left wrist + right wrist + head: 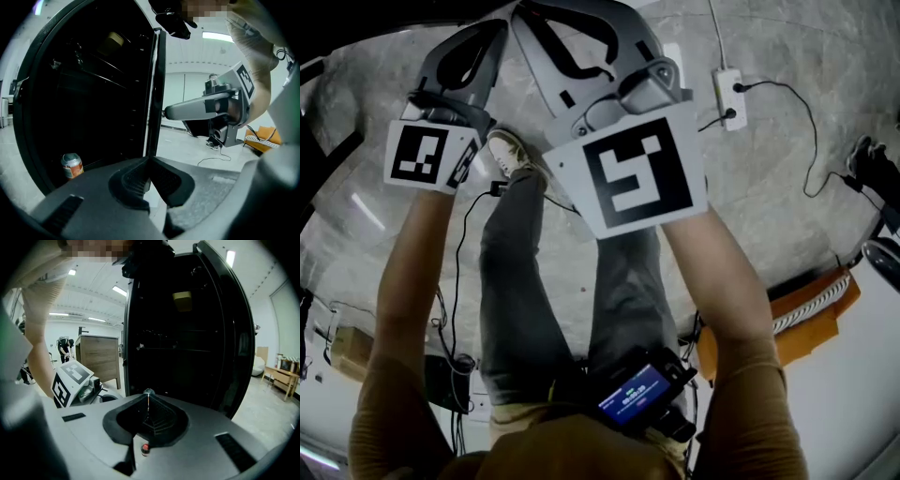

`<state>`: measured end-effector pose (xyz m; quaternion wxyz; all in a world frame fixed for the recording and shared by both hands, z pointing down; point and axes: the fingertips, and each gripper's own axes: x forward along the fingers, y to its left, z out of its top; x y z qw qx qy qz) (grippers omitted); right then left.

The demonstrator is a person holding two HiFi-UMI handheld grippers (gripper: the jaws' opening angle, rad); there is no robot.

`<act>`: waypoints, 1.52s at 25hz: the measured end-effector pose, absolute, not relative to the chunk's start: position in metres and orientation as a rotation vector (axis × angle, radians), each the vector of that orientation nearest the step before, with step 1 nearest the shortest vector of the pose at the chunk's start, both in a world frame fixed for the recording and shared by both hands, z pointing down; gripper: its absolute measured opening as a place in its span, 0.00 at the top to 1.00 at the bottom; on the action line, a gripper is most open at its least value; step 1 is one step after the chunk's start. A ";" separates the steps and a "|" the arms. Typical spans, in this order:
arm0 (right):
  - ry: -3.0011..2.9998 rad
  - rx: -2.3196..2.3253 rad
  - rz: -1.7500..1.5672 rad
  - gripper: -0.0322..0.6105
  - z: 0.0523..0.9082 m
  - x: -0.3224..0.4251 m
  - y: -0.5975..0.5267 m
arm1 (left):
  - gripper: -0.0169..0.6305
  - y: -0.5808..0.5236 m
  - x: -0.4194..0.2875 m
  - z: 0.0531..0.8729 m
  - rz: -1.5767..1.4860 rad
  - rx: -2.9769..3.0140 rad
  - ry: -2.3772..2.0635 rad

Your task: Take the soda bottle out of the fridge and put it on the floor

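Note:
The fridge [93, 93] stands open with a dark inside, and its door edge [154, 89] runs straight up ahead of my left gripper. A soda can [71, 165] stands on the fridge's lowest level at the left. No soda bottle can be made out in the dark. A yellowish thing [182, 301] sits high on an upper shelf. My left gripper [149, 161] is shut with nothing in it. My right gripper [148, 393] is shut and empty too, facing the fridge [187, 333]. In the head view both grippers, left [478, 42] and right [572, 37], are held out in front of me.
A white power strip [730, 97] with cables lies on the grey floor to the right. An orange thing [811, 309] lies near my right elbow. A wooden cabinet [98, 357] and a person [63, 347] are to the left of the fridge.

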<state>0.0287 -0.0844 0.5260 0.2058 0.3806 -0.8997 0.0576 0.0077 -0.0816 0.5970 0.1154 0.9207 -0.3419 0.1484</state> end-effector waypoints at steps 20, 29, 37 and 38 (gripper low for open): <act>-2.537 1.050 0.088 0.95 0.384 0.032 -0.073 | 0.97 -0.051 0.010 0.441 0.442 2.672 -1.037; -2.580 1.001 0.044 0.95 0.302 0.032 -0.083 | 0.97 -0.060 0.012 0.356 0.365 2.674 -1.100; -2.571 1.021 0.034 0.95 0.258 0.039 -0.078 | 0.97 -0.060 0.016 0.307 0.278 2.645 -1.149; -2.570 1.034 0.045 0.95 0.251 0.040 -0.076 | 0.97 -0.060 0.015 0.299 0.276 2.645 -1.157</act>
